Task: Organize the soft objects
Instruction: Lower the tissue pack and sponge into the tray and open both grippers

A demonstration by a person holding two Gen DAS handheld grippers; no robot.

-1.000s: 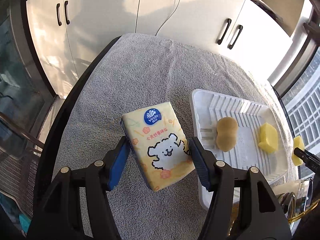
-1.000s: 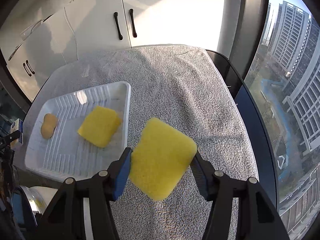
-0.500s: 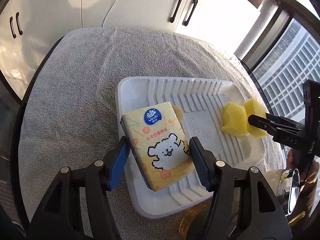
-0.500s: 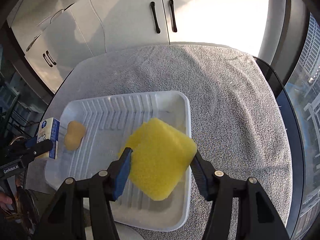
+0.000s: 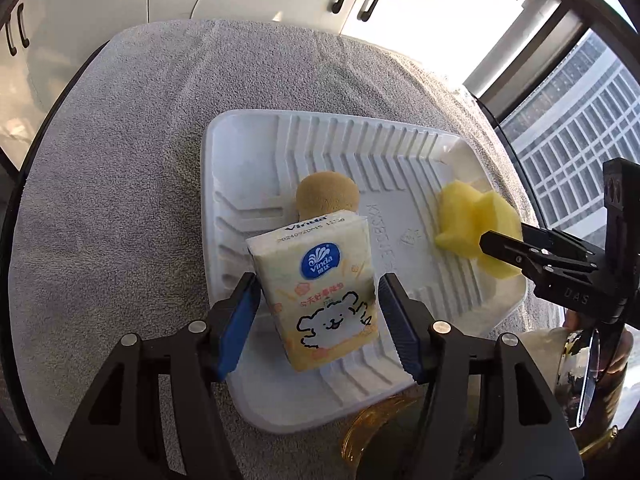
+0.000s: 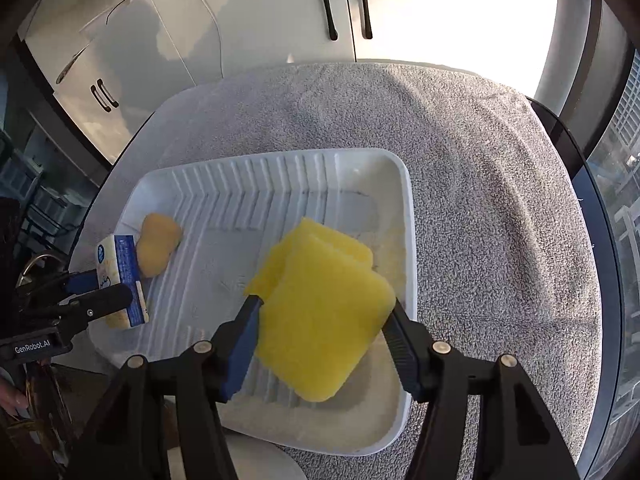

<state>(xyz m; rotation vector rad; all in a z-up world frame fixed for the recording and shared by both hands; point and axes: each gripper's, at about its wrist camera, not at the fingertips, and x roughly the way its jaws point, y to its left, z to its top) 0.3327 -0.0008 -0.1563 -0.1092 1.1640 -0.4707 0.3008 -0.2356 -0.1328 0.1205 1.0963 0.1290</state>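
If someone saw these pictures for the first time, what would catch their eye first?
Probably the bright yellow sponge gripped by the right gripper over the white tray, partly covering a second yellow sponge. Next, the tissue pack with a cartoon dog between the left gripper fingers, at the tray's left end, in front of a tan sponge.

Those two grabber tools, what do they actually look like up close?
Both are matte black plastic. The left gripper and the right gripper each have two angular fingers lined with blue pads and dotted with silver screws. Seen from the side, the left body reads "GenRobot.AI" in white, and the right one reads "DAS". No cables or sleeves show.
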